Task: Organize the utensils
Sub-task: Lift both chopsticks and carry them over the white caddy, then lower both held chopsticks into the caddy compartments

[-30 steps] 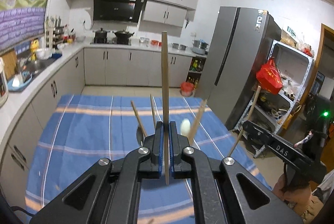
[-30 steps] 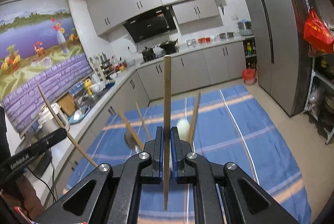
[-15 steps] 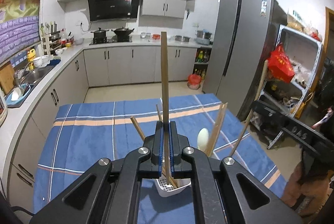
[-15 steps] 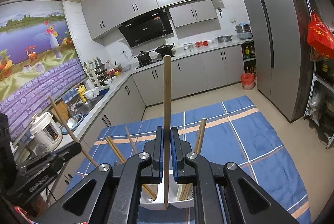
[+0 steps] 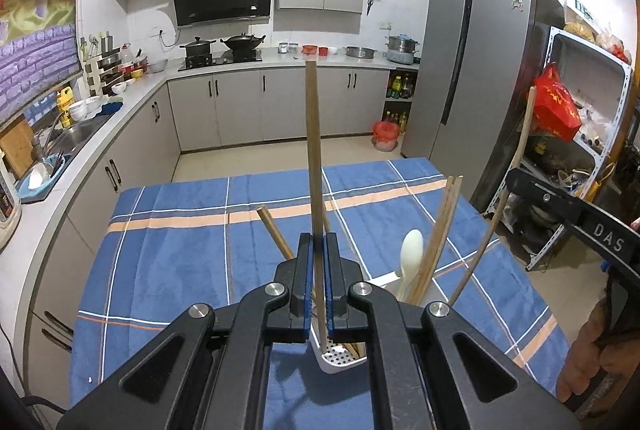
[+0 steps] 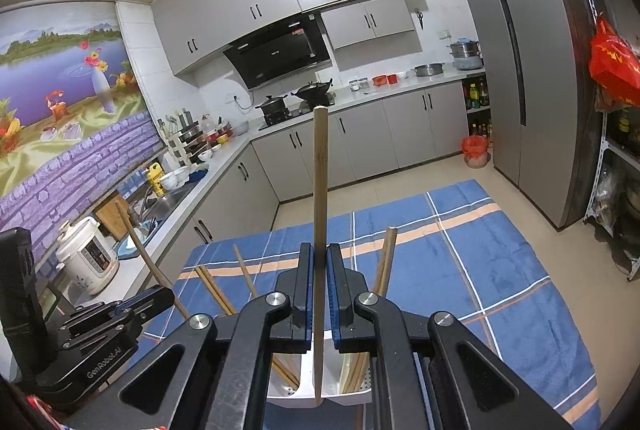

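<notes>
Each chopstick stands upright over the white utensil holder [image 5: 340, 358] on the blue checked tablecloth [image 5: 180, 262]: the left gripper [image 5: 316, 262] clenches one chopstick [image 5: 313, 157], the right gripper [image 6: 319, 270] another chopstick [image 6: 320, 181]. Step in hand looks like insertion; next, lower tips into a compartment, then release

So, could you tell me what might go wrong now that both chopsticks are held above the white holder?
The left gripper and right gripper each pinch one chopstick near its lower end, so either may pivot on release and miss the white utensil holder. Chopsticks already leaning inside and the white spoon could block entry, and the light holder may tip.
</notes>
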### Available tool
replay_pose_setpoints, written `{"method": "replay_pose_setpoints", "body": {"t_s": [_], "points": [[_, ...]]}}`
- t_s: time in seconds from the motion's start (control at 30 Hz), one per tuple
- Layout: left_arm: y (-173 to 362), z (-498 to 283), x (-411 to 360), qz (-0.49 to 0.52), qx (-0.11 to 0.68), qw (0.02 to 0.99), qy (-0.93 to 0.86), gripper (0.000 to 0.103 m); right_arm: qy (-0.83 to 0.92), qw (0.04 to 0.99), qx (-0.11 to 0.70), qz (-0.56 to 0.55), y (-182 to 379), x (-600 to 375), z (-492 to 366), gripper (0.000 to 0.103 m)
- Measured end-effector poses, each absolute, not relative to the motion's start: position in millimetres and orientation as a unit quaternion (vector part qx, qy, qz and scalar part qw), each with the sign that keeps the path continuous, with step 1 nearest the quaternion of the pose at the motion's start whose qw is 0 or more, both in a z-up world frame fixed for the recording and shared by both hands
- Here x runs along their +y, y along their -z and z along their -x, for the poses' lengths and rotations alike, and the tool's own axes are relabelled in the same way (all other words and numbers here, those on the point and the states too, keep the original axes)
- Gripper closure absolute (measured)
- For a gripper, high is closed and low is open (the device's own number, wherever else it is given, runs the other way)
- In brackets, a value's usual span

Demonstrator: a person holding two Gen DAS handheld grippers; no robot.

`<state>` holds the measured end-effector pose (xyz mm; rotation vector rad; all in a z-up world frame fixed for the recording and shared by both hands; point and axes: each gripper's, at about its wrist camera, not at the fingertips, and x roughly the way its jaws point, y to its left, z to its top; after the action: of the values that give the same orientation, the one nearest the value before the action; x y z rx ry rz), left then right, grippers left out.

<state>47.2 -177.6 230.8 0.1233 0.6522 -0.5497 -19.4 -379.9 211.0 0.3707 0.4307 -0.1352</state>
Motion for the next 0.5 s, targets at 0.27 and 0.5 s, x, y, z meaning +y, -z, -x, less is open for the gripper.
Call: {"method": "replay_pose_setpoints", "body": {"t_s": [0.27,0.5], "points": [[-226.9,-49.8,-180.7,-0.064,0.321,0.906,0.269,0.099,0.073,0.96,0.206,-0.176,-214.1,-376.4,22.0,0.096],[-224.1,-56.7,-181.7,-0.062,0.325,0.904,0.272,0.099,0.081,0.96,0.201,-0.178,-218.5,-376.4,24.1,0.096]]}}
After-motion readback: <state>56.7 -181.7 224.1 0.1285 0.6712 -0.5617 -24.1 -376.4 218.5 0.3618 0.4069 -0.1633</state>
